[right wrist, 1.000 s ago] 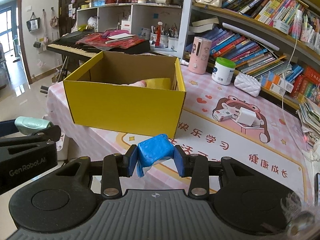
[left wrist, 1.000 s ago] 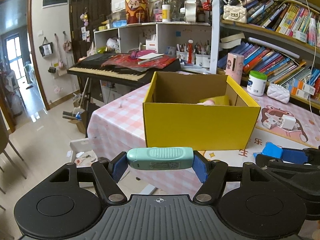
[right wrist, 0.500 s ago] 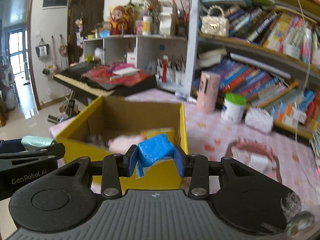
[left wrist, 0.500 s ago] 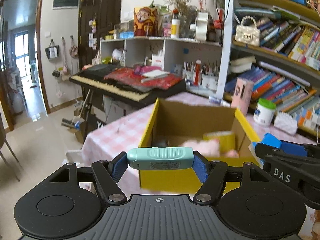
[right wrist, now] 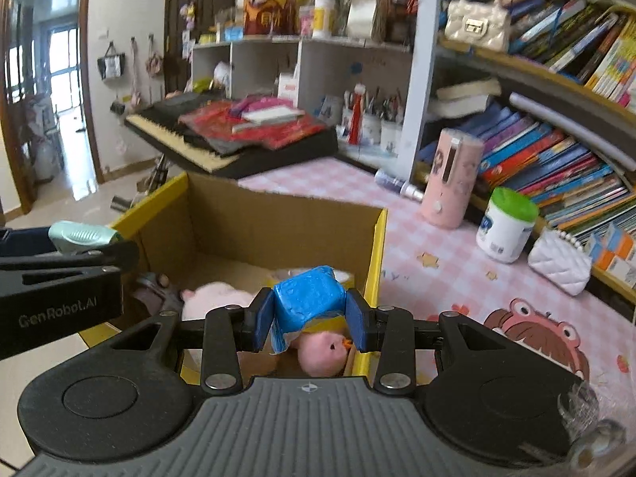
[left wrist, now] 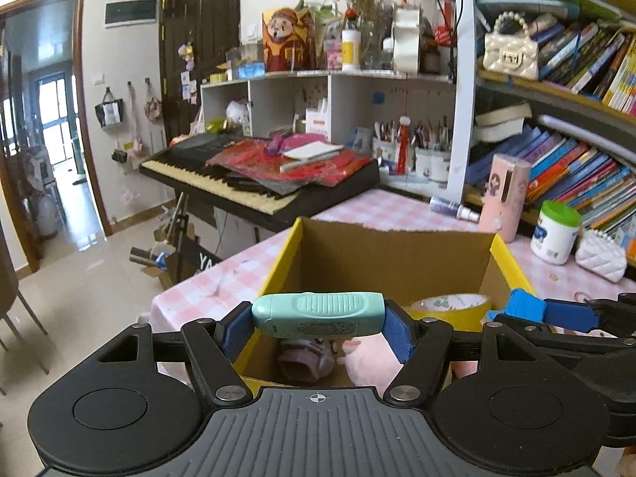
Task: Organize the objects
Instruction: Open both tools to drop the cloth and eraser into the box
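My left gripper is shut on a mint-green ribbed case, held crosswise above the near edge of the yellow cardboard box. In the right wrist view my right gripper is shut on a blue wrapped block, also over the box's near edge. Inside the box lie a pink plush toy, a purple-grey soft thing and a yellow tape roll. The two grippers hang side by side: the left gripper shows at the left of the right wrist view.
The box stands on a pink checked tablecloth. To its right stand a pink cylinder, a white tub with a green lid and a white quilted pouch. Bookshelves rise behind, a keyboard to the left.
Both grippers have moved forward from in front of the box's yellow front wall to above its near edge, so its contents show. Each keeps its grip on its object.
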`<state>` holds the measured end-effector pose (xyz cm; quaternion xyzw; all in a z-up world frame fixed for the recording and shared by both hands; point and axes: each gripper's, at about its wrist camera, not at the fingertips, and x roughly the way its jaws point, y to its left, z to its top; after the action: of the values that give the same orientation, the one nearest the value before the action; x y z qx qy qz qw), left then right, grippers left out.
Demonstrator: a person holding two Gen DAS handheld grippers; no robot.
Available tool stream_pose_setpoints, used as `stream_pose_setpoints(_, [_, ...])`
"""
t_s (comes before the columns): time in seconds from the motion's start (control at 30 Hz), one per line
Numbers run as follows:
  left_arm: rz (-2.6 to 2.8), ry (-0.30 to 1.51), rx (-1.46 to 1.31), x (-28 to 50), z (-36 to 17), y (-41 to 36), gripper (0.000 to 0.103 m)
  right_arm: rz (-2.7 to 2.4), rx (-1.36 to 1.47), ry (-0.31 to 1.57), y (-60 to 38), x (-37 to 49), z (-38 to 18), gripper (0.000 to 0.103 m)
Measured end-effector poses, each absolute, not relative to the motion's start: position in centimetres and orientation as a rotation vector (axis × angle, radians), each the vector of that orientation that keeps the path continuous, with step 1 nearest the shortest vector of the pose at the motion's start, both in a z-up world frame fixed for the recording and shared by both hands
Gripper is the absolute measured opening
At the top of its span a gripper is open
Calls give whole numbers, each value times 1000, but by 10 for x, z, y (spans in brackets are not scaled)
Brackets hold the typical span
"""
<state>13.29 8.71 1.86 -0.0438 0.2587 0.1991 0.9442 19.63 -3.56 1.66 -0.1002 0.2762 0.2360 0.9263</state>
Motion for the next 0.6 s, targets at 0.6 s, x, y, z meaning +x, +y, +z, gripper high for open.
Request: stream_pose_setpoints(0.6, [477, 601, -113, 143, 2, 84, 82, 542, -241, 603, -35, 209, 4, 50])
